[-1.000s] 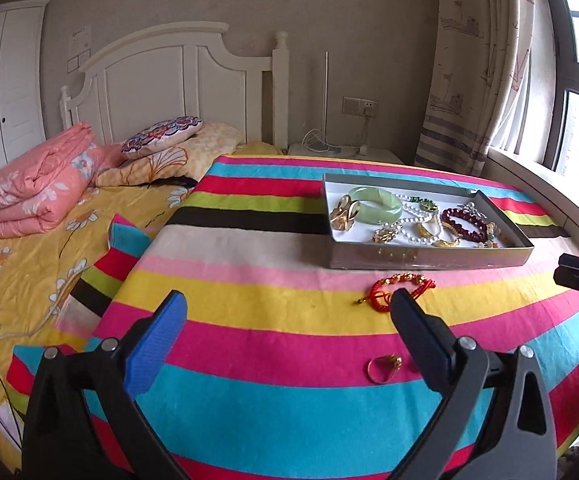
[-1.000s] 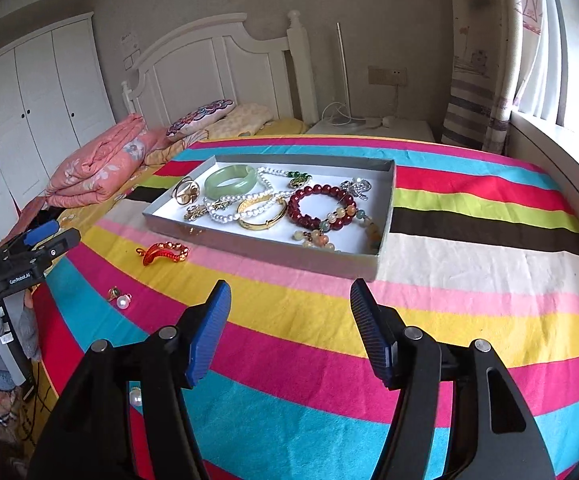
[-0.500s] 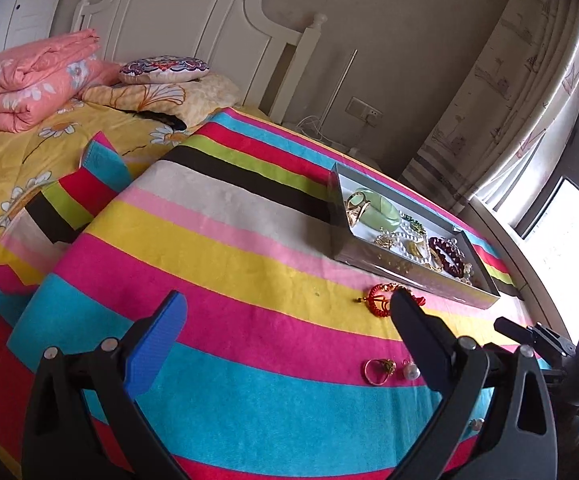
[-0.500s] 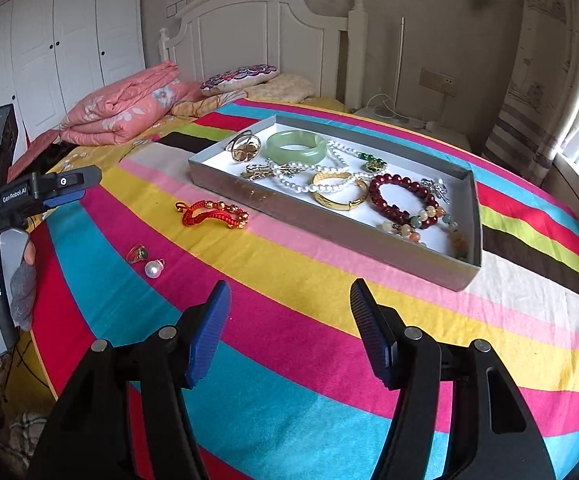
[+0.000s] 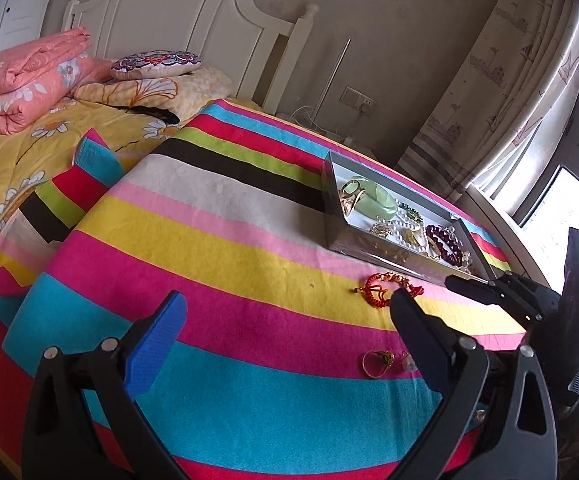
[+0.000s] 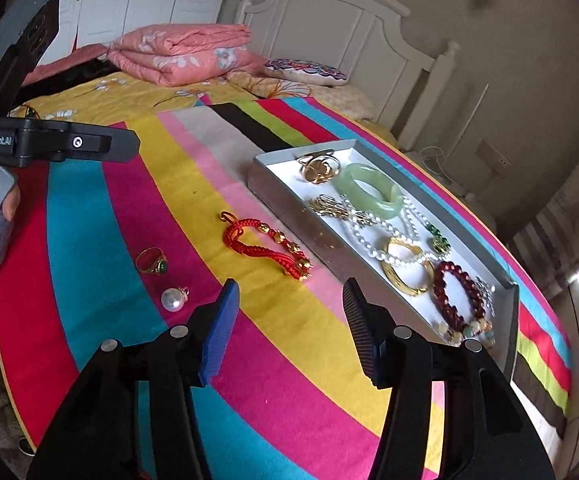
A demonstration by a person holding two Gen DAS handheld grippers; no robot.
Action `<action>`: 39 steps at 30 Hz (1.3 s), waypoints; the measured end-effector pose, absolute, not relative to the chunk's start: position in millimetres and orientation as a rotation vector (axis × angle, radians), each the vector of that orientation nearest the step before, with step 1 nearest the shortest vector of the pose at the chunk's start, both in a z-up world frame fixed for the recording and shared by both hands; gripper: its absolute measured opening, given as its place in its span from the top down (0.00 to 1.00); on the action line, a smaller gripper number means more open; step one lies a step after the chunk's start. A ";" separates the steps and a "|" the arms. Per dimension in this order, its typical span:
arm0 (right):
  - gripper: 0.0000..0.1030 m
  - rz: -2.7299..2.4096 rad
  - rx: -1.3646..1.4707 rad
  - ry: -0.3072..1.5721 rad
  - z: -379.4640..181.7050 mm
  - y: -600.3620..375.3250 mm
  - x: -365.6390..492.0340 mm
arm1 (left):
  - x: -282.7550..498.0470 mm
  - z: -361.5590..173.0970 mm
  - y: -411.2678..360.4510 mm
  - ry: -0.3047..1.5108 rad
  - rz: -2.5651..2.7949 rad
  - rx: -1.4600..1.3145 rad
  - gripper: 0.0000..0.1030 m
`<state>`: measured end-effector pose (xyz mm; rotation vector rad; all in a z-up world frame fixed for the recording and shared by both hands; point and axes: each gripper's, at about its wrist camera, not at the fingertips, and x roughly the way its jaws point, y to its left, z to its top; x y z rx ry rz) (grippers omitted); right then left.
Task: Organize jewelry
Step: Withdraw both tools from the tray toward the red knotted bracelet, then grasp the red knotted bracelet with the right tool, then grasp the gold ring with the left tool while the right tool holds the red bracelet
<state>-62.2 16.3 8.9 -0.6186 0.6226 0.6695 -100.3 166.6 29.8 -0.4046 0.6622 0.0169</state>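
A grey tray on the striped blanket holds a jade bangle, pearls, gold bangles and a dark red bead bracelet; it also shows in the left wrist view. Loose on the blanket lie a red cord bracelet, a gold ring with a green stone and a pearl pendant. My right gripper is open and empty, just in front of the red bracelet. My left gripper is open and empty, left of the ring.
The striped blanket covers a bed with a yellow floral sheet, a folded pink quilt and pillows by the white headboard. A window and curtain stand on the right.
Both grippers have tilted and moved closer to the loose jewelry. The right gripper now hangs nearer the red bracelet. Both stay open.
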 end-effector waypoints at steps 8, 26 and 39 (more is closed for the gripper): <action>0.58 0.724 -0.658 0.671 2.3 37.8 -40.2 | -96.9 28.4 166.6 0.680 0.015 -0.404 0.02; 0.94 0.752 -0.099 0.610 45.7 -111.7 -88.8 | -89.4 22.8 165.1 0.724 0.023 -0.404 0.02; 0.94 0.605 0.179 0.707 21.2 -170.3 -60.0 | -94.1 31.7 144.8 0.702 0.018 -0.289 0.04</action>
